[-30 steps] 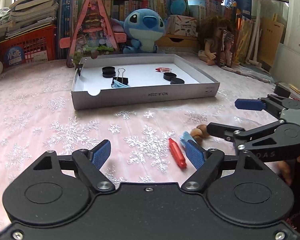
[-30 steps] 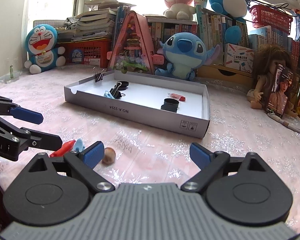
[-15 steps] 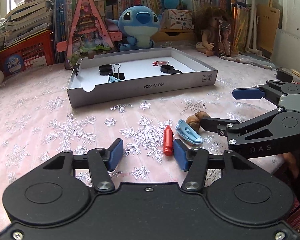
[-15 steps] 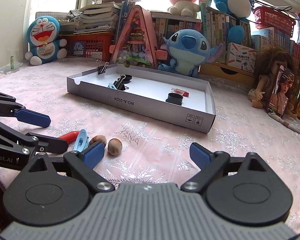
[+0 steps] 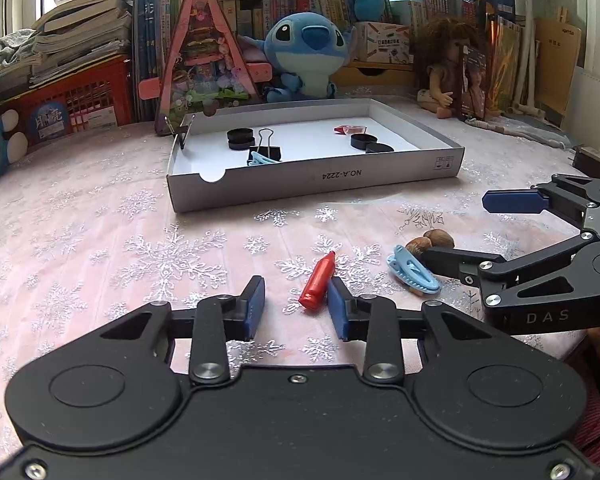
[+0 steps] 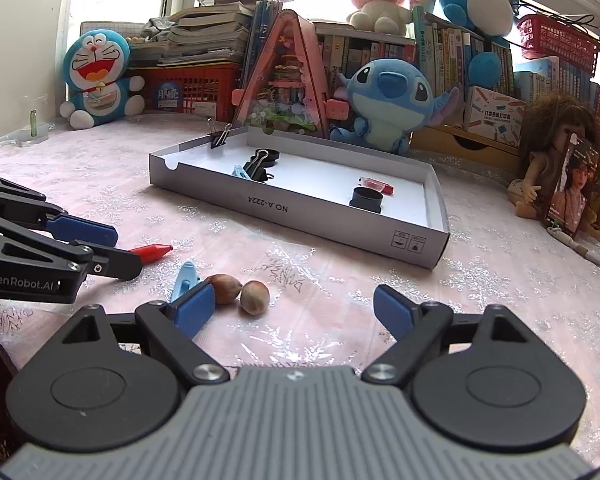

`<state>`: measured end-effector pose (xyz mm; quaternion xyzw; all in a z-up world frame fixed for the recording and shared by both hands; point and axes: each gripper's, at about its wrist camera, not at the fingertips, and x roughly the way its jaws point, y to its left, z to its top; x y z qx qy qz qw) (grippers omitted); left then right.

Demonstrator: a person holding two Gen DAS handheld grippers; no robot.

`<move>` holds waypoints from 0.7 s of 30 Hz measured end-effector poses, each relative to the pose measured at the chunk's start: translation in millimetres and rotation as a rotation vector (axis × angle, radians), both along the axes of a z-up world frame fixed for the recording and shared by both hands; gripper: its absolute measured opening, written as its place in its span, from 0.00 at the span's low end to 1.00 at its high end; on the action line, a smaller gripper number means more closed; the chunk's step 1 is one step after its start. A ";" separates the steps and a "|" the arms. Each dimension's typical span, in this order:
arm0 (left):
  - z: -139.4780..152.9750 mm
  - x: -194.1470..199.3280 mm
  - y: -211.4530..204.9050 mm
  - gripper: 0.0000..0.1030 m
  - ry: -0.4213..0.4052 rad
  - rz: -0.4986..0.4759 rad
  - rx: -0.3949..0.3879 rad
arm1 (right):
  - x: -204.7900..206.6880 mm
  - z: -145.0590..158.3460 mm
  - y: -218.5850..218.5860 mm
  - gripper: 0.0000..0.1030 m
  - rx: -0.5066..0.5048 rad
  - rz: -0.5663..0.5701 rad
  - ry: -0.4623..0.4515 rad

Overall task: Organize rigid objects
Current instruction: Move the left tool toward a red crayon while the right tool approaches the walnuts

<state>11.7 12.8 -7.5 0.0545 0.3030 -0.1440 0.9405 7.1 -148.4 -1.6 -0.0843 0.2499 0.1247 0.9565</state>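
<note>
Pink snowflake tablecloth, cluttered shelf of books and plush toys behind. The grey cardboard tray sits mid-table and reads as the collection point: it already holds black caps, a binder clip, a light-blue clip and a small red item, with a second binder clip pinched upright on its far left wall. Four loose pieces lie on the cloth in front of the tray: a red crayon-like stick, a blue plastic clip and two hazelnuts touching each other. The left gripper is low over the cloth with its jaws closing; the butt of the red stick lies between the pads, hard against the right pad, with a visible gap to the left pad, so nothing is clamped yet. The stick lies slanted, tip pointing away toward the tray, so the pads will likely meet it at an angle near one end and it may pivot. The right gripper has its jaws wide and just beginning to close, holding nothing; the nuts sit ahead of the gap, toward the left pad, and the blue clip is half hidden behind that pad. It looks lined up for the nuts, probably while the left hand takes the stick.
</note>
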 end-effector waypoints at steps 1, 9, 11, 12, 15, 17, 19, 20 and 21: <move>0.0 0.4 2.1 0.32 0.000 0.006 0.001 | 0.0 0.7 0.4 0.87 0.000 0.000 -0.002; 0.8 3.4 21.8 0.33 -0.003 0.061 0.009 | -1.4 3.2 -1.6 0.67 -0.010 -0.004 0.012; 1.2 5.0 26.6 0.33 -0.002 0.076 0.010 | -2.3 3.0 -0.5 0.64 -0.012 0.002 0.014; 1.4 6.2 28.2 0.33 -0.001 0.080 0.008 | -2.7 2.7 0.5 0.61 -0.013 0.005 0.014; 1.5 8.0 30.5 0.33 -0.002 0.090 0.010 | -2.3 1.9 4.6 0.59 -0.012 0.014 0.017; 1.7 9.1 30.6 0.34 -0.004 0.102 0.017 | -1.4 1.1 7.2 0.59 -0.008 0.014 0.019; 2.0 12.3 31.2 0.33 -0.004 0.128 0.026 | -0.2 0.5 9.3 0.59 -0.012 0.002 0.016; 2.3 13.6 32.3 0.33 -0.002 0.139 0.025 | 0.3 0.1 10.2 0.59 -0.018 -0.008 0.014; 2.6 14.5 33.6 0.33 0.001 0.143 0.017 | 0.9 -0.3 10.4 0.57 -0.020 -0.016 0.015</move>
